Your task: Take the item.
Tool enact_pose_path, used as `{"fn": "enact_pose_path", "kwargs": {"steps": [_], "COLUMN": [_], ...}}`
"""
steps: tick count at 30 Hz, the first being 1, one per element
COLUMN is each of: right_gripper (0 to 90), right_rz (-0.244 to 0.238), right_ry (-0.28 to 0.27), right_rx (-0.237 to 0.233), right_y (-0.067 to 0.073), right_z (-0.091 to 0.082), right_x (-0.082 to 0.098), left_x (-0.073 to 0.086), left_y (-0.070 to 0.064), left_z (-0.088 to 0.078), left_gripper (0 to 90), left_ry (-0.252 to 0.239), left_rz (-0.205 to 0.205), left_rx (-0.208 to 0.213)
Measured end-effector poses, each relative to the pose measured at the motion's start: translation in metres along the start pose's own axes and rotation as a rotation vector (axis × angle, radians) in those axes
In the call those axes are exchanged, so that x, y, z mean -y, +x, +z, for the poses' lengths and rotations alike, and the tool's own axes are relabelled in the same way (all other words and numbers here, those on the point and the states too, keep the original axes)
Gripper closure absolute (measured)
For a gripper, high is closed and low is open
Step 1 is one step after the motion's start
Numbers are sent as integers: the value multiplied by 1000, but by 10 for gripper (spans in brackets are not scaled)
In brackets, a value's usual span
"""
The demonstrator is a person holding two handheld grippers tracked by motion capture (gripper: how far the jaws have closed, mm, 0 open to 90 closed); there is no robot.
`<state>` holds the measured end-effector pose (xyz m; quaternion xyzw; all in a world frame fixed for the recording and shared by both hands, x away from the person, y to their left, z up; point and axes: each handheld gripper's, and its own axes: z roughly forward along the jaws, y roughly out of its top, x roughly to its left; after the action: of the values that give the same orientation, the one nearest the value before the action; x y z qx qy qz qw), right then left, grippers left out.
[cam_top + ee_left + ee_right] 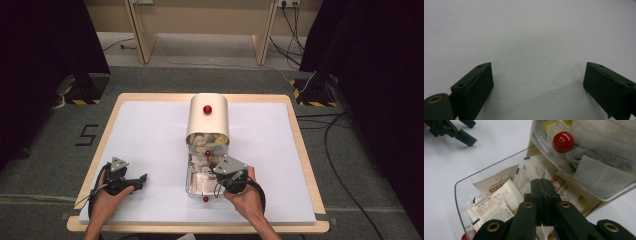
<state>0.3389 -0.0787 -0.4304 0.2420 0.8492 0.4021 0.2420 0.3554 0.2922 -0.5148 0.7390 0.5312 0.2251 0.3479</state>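
R gripper [543, 195] closed over sachets [499, 202] in clear drawer [461, 195], L gripper [131, 181] open

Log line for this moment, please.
left gripper: open, on table | right gripper: shut, fingers in clear drawer over tea packets | nothing visibly gripped

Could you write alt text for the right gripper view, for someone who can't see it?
The right gripper, jaws closed together, reaches into an open clear drawer full of paper sachets. Behind sits another clear drawer with a red knob.
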Motion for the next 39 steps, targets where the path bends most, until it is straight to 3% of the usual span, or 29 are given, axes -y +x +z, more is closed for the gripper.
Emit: {"fn": "enact_pose_path", "kwargs": {"steps": [14,39], "right_gripper": [900,900], "right_rz": [-5,27], "right_ry": [-84,-162], "right_rx": [-20,-17], "right_y": [6,1], "right_z": [-24,-55], "right_x": [-14,-18], "left_x": [0,0], "left_y": [0,0], "left_z": [0,0], "left_gripper": [85,85], "left_ry": [0,-1], "left_rz": [0,-2], "left_rx": [0,1]}}
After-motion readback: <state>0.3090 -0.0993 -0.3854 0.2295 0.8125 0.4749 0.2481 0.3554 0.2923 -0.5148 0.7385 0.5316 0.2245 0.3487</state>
